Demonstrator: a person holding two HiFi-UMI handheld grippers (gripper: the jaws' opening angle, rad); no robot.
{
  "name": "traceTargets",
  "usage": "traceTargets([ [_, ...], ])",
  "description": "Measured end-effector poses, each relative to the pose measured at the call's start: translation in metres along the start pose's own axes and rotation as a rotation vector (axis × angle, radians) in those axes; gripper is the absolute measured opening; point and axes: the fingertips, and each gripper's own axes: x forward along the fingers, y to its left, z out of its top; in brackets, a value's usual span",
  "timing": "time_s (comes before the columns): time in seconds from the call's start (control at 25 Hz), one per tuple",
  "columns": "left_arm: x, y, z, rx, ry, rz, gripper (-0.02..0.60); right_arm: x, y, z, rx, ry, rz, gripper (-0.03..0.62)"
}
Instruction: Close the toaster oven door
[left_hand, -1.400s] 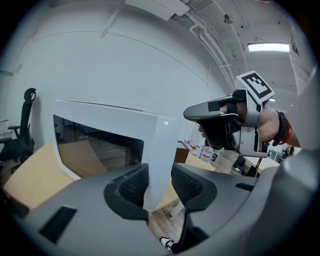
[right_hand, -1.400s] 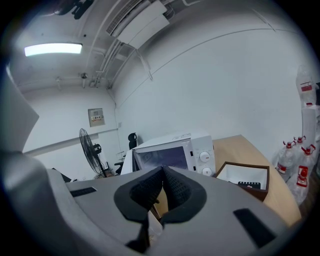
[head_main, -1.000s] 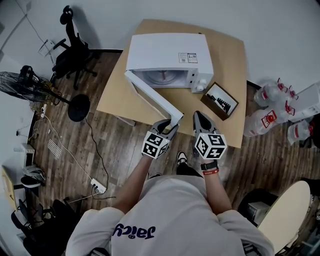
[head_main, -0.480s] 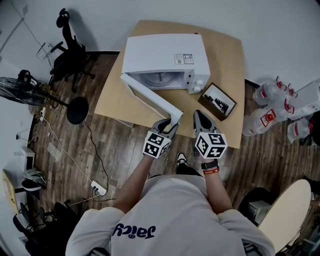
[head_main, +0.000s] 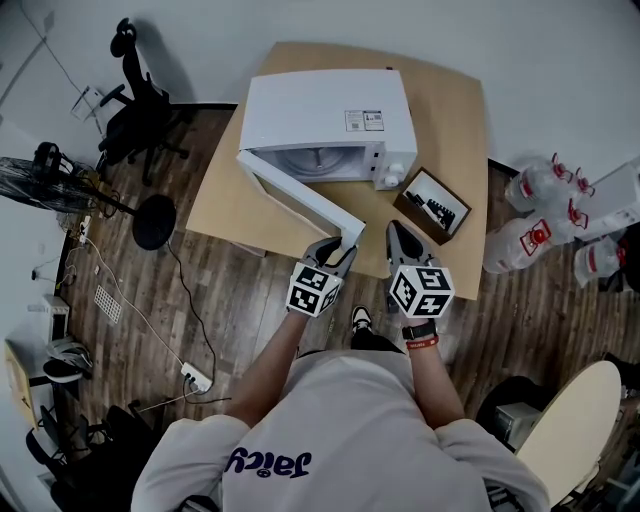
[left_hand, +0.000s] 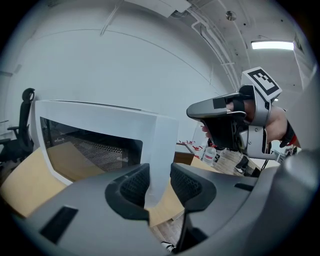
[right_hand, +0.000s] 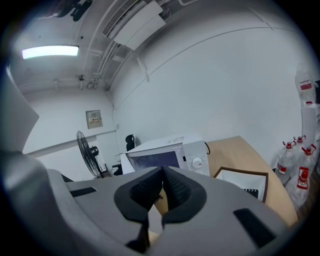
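Observation:
A white toaster oven stands on a wooden table with its door swung out toward me. My left gripper is shut on the door's free edge. In the left gripper view the white door panel runs between the two pads of that gripper. My right gripper hovers just right of the door edge, shut and holding nothing. It also shows in the left gripper view as the right gripper. The right gripper view looks past its closed gripper at the oven and its knobs.
A dark shallow tray lies on the table right of the oven. Large water bottles stand on the floor at the right. An office chair and a fan are at the left, and a round seat is near right.
The head view has shifted slightly, so the oven sits a little further left. The left gripper stays on the door edge and the right gripper holds its place.

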Motion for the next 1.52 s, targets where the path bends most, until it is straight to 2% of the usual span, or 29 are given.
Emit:
traceTargets([
  [1.52, 0.056, 0.010, 0.027, -0.021, 0.000, 0.006, 0.138, 0.028, -0.038, 0.008, -0.002, 0.020, -0.001, 0.000],
])
